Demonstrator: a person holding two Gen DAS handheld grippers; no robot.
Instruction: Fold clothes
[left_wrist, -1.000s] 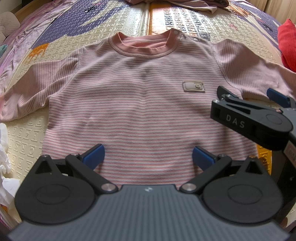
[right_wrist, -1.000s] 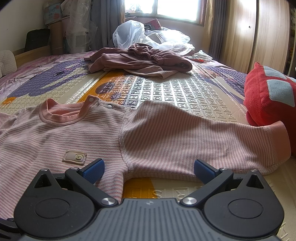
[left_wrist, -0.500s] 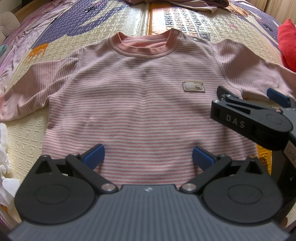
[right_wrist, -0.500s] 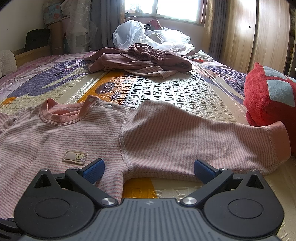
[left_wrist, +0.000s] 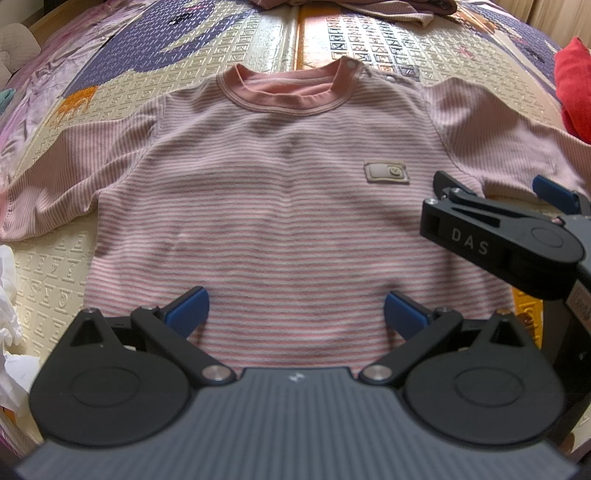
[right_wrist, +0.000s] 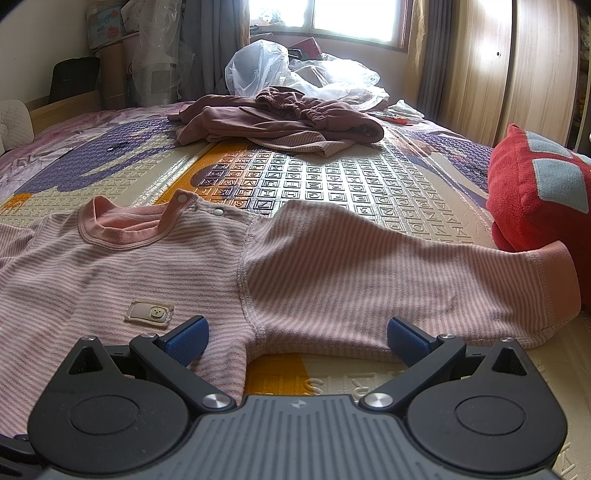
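Observation:
A pink striped long-sleeved shirt (left_wrist: 280, 206) lies flat, face up, on a patterned play mat (left_wrist: 229, 48), collar at the far end and both sleeves spread out. My left gripper (left_wrist: 295, 314) hovers open over the shirt's bottom hem, nothing between its blue pads. My right gripper (right_wrist: 297, 334) is open too, low over the armpit where the right sleeve (right_wrist: 388, 269) joins the body. In the left wrist view the right gripper (left_wrist: 506, 206) shows from the side at the shirt's right edge. A small beige patch (left_wrist: 386, 172) marks the chest.
A heap of mauve clothes (right_wrist: 280, 118) lies farther up the mat, with clear plastic bags (right_wrist: 295, 70) behind it. A red cushion (right_wrist: 539, 192) sits by the right sleeve's cuff. White crumpled fabric (left_wrist: 9, 314) is at the left edge. A wooden wardrobe (right_wrist: 509, 62) stands at the right.

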